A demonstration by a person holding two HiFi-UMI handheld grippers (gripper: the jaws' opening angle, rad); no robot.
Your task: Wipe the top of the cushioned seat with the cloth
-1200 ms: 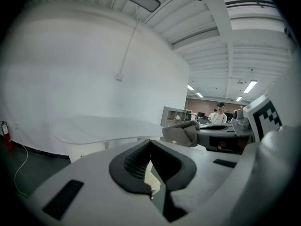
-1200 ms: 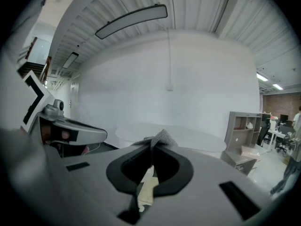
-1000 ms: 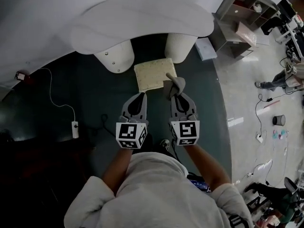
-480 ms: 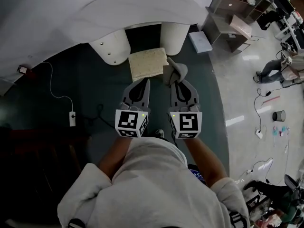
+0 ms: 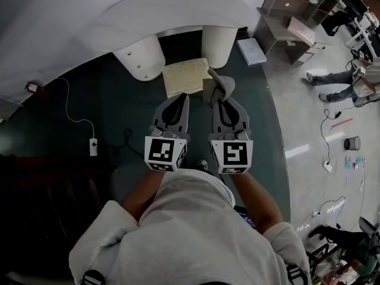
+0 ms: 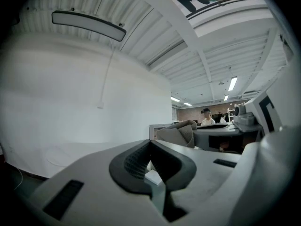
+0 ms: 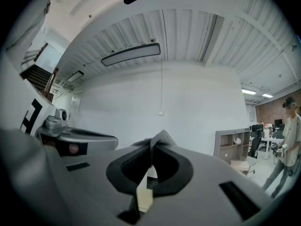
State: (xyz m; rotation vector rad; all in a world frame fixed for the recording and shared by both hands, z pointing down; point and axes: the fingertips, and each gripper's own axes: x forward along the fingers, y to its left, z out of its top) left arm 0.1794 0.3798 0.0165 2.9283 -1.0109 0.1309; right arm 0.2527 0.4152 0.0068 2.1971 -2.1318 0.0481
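Observation:
The cushioned seat [image 5: 186, 77] is a square beige pad on the dark floor, below the white table. A grey cloth [image 5: 217, 89] sticks up crumpled from my right gripper [image 5: 219, 101], which is shut on it beside the seat's near right corner. In the right gripper view the cloth [image 7: 161, 137] peeks out of the closed tips of the right gripper [image 7: 152, 148]. My left gripper [image 5: 180, 100] is held level beside it, just short of the seat's near edge. In the left gripper view the left gripper [image 6: 150, 143] is shut with nothing between its fingers.
A curved white table [image 5: 148, 16] on two round white legs [image 5: 141, 58] stands right behind the seat. A power strip with a cable [image 5: 93, 147] lies at the left. At the right are a flat white box [image 5: 252, 51], a shelf unit [image 5: 291, 16] and a person [image 5: 332, 76].
Both grippers have drawn a little closer to the seat's near edge, with the cloth still in the right one. The person at the far right has walked leftward.

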